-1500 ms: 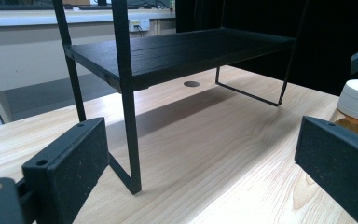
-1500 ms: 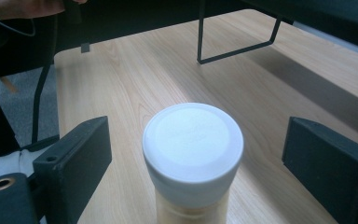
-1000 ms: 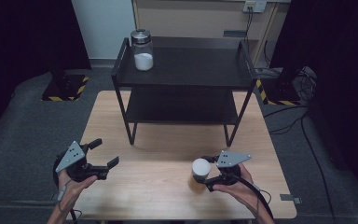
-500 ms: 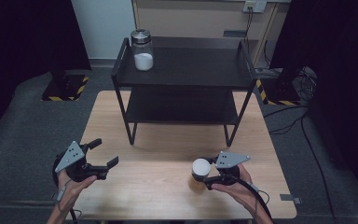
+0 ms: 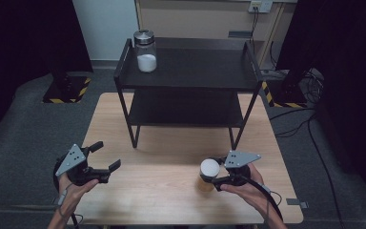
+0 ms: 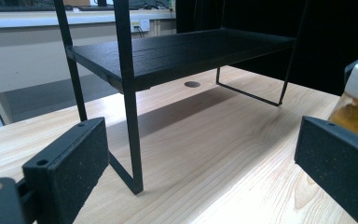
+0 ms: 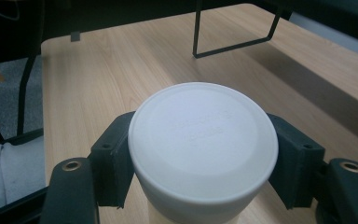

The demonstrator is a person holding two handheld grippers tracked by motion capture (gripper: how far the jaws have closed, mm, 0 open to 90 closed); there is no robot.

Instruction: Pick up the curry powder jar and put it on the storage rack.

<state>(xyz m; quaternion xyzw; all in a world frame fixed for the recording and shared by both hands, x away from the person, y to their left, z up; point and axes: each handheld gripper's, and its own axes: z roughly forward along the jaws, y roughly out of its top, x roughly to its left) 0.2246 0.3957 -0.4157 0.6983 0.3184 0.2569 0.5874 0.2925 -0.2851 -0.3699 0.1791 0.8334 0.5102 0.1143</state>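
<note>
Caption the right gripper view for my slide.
Right tool clamps a white-lidded amber jar above the light wooden table.

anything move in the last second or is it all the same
Almost nothing changed. The right gripper stays shut on the white-lidded jar at the same spot on the wooden table. The left gripper stays open and empty near the front left. The glass jar on the black shelf rack has not moved.

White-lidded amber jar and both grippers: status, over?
Right gripper shut on white-lidded amber jar, upright at the wooden table front. Left gripper open, empty. Black metal shelf rack stands ahead.
</note>
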